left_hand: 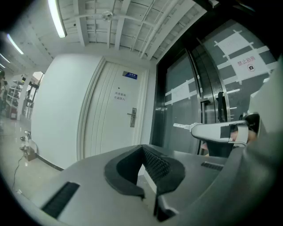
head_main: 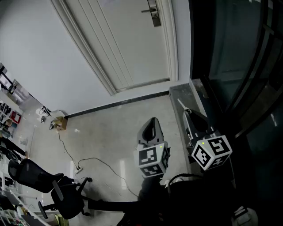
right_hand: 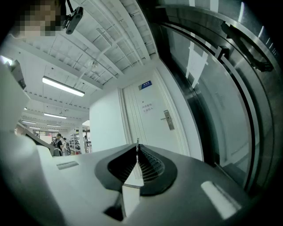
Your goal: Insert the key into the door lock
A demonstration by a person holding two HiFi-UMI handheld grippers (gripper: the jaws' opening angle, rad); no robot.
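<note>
Across the room the door lock point(head_main: 154, 14) stands well off: right tongs point(head_main: 188, 112) pinch the key point(head_main: 181, 104) (left tongs point(head_main: 152, 121) pressed together, empty), insertion not yet begun.

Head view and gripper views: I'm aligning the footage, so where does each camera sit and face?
Head view: head-mounted, steeply down at floor and door; left gripper, right gripper show.
Left gripper view: along its shut jaws toward the door; right gripper's key shows.
Right gripper view: along jaws shut on key, toward door.
Shared: door lock.
</note>
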